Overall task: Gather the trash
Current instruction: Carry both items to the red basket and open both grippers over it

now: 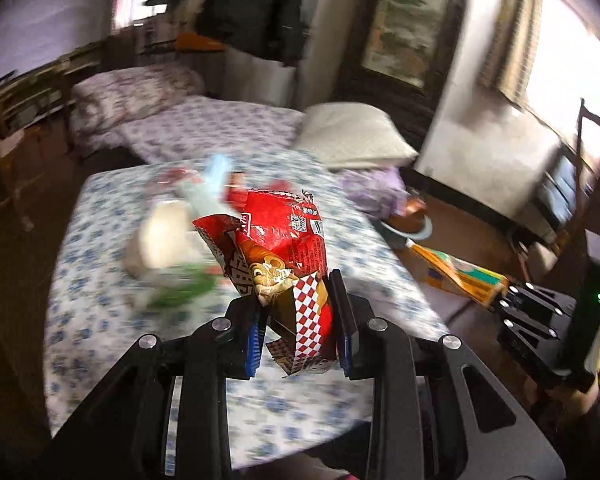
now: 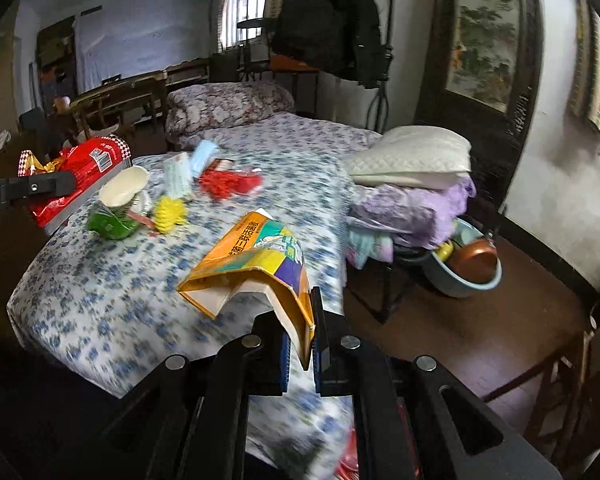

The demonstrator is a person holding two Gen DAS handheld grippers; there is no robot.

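Observation:
My left gripper (image 1: 300, 320) is shut on a crumpled red snack bag (image 1: 280, 248) and holds it above the flowered bed (image 1: 100, 300). The bag also shows at the left of the right wrist view (image 2: 80, 168). My right gripper (image 2: 302, 340) is shut on the edge of a torn orange carton (image 2: 256, 264), lifted over the bed (image 2: 100, 300); it also shows in the left wrist view (image 1: 460, 276). More trash lies on the bed: a white paper bowl (image 2: 124, 188), a green wrapper (image 2: 112, 224), a yellow crumpled piece (image 2: 168, 212), a red wrapper (image 2: 228, 182) and a pale blue packet (image 2: 178, 178).
A white pillow (image 2: 412, 160) and purple cloth (image 2: 412, 208) sit at the bed's right side. A blue basin with a brown bowl (image 2: 468, 268) rests on a stool. A wooden chair (image 2: 540, 364) stands right. A folded quilt (image 2: 228, 108) lies far back.

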